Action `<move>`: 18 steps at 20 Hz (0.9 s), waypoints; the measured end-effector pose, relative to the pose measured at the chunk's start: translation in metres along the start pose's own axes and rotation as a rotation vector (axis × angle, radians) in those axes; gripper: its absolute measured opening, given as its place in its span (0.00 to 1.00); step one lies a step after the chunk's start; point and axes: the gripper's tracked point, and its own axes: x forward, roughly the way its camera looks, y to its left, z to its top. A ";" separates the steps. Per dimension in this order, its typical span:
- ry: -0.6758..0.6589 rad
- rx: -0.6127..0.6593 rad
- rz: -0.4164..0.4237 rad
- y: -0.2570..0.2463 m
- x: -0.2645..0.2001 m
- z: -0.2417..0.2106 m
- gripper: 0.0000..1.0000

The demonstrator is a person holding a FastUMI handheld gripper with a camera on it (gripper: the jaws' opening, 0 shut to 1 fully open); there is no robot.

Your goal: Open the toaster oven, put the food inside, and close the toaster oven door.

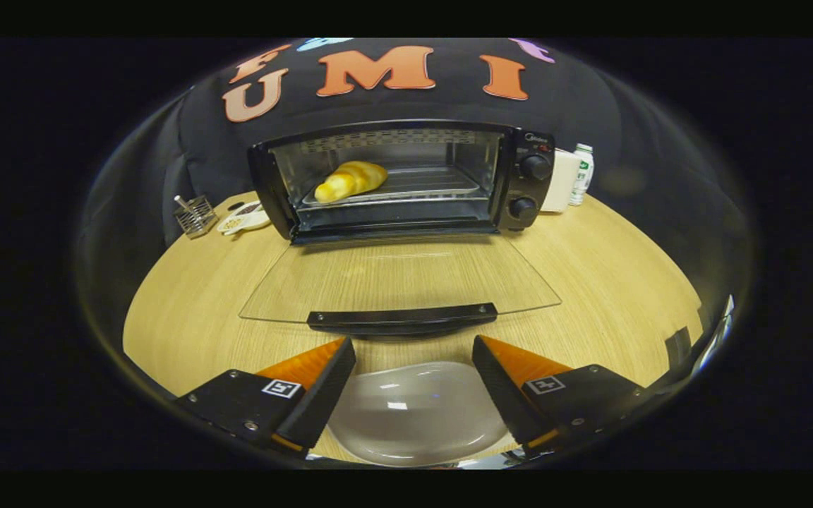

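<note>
The claw hung spread and empty above a clear plate on the counter. Just ahead, the toaster oven door lay flat open, bread inside on the rack. A wire holder, dish and bottle flanked the oven.

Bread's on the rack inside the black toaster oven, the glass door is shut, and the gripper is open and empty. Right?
One error: the glass door is not shut. The gripper view shows it folded down flat, black handle just ahead of the open, empty gripper. The golden bread roll does lie on the rack inside the black toaster oven.
</note>
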 end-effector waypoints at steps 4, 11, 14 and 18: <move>0.020 -0.011 0.020 0.008 0.010 -0.001 0.99; 0.011 -0.031 0.029 0.005 0.006 0.009 1.00; -0.030 -0.027 0.034 0.005 -0.003 0.027 1.00; -0.086 0.012 0.037 0.007 -0.014 0.061 1.00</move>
